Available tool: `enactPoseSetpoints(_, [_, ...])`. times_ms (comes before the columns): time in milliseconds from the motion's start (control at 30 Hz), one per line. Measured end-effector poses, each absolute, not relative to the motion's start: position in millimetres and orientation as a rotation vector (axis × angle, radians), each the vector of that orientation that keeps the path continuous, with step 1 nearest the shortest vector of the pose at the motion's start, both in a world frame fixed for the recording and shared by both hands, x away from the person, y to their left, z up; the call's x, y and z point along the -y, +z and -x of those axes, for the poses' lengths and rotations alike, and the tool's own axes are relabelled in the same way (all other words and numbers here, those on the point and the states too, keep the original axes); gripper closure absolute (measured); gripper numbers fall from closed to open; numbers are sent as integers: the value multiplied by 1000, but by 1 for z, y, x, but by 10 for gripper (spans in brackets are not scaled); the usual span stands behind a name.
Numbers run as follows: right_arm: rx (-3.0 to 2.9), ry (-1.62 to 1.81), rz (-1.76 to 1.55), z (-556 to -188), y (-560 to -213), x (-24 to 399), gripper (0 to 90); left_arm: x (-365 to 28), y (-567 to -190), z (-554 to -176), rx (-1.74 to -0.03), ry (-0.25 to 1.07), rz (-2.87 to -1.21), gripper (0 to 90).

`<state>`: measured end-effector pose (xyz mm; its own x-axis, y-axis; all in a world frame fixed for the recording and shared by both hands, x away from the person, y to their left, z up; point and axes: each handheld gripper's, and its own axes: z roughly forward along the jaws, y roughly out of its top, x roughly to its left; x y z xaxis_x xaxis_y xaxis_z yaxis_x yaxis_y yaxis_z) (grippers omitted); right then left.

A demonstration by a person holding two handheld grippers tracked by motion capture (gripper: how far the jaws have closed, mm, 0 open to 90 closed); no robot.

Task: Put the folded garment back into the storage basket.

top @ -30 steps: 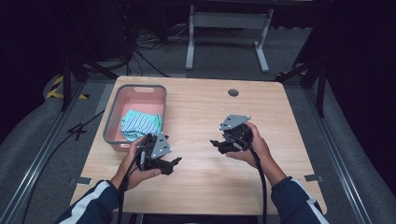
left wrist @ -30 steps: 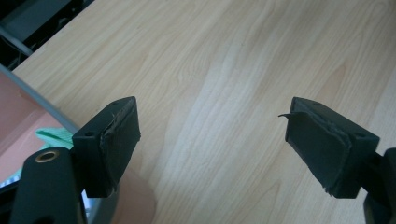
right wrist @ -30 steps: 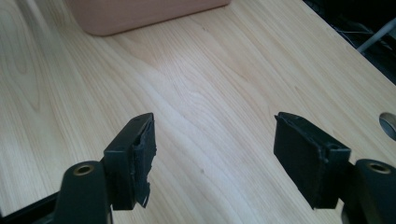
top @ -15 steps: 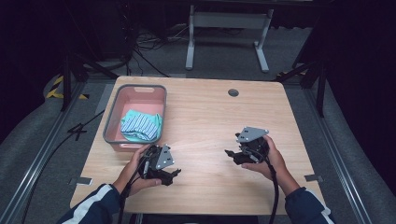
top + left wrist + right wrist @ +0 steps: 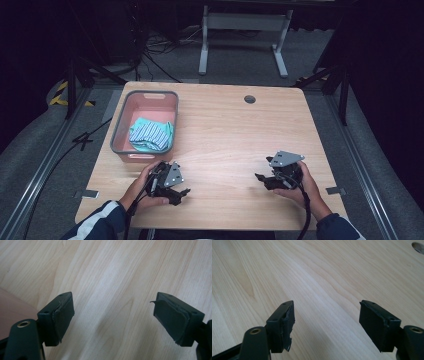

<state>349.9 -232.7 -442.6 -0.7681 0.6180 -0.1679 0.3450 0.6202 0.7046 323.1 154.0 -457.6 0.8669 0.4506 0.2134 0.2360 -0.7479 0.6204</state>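
My left claw point(image 5: 184, 192) and right claw point(image 5: 259, 177) are both spread, empty, low over the desk point(image 5: 225, 135), near the basket point(image 5: 120, 131).

Ahead of me lies a pale wooden table point(image 5: 225, 130) with a round cable hole point(image 5: 249, 99) near its far edge. Beyond it, on the grey floor point(image 5: 240, 65), stand a white metal frame point(image 5: 243, 30) and loose black cables point(image 5: 150, 45).

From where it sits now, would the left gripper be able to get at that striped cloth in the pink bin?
Probably yes. The left gripper is open, holds nothing, and sits just in front of the pink bin. The striped cloth lies uncovered; only the bin's near wall must be cleared.
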Motion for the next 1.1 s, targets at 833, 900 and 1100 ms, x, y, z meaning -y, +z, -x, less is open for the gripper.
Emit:
enactPoseSetpoints(833, [-2381, 1047, -1076, -322, -487, 314, 159, -185, -483, -323, -685, 252, -2292, 152])
enactPoseSetpoints(900, [-2384, 1047, -1073, -323, -487, 314, 154, -185, -483, -323, -684, 251, -2293, 152])
enactPoseSetpoints(1100, [-2383, 1044, -1077, -324, -487, 314, 155, -184, -483, -325, -675, 244, -2300, 140])
